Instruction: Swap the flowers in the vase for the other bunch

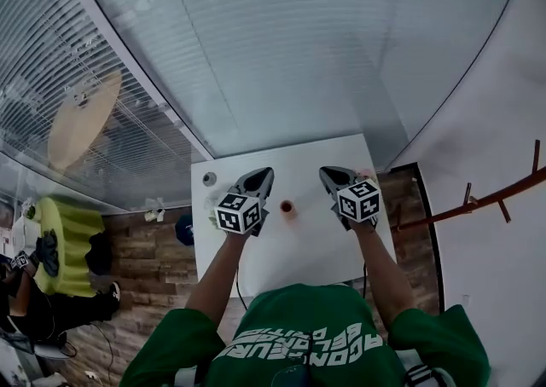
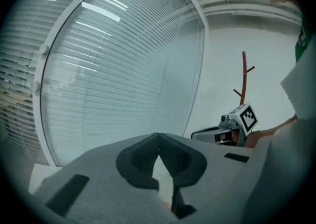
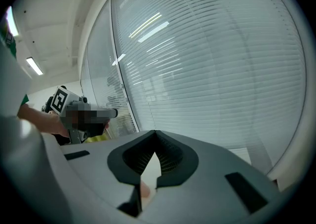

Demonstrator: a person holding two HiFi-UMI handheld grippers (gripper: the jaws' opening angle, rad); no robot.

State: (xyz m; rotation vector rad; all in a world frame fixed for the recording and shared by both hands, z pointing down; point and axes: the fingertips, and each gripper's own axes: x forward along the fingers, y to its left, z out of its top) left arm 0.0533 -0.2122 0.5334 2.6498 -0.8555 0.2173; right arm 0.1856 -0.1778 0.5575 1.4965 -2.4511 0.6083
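Note:
On the white table (image 1: 290,249) a small red-pink thing (image 1: 287,206) stands between my two grippers; I cannot tell whether it is a vase or flowers. My left gripper (image 1: 264,176) hovers just left of it, shut and with nothing in it. On the other side my right gripper (image 1: 328,176) is likewise shut and holds nothing. In the left gripper view the jaws (image 2: 158,144) are closed and a reddish spot (image 2: 168,206) shows low in the slit. The right gripper view has closed jaws (image 3: 155,141) with a pink spot (image 3: 146,189) below. No bunch of flowers is clearly visible.
A small grey round thing (image 1: 209,178) lies at the table's far left corner. A glass wall with blinds (image 1: 281,53) rises right behind the table. A brown branch-like rack (image 1: 495,199) stands to the right, a green seat (image 1: 66,240) to the left on the wood floor.

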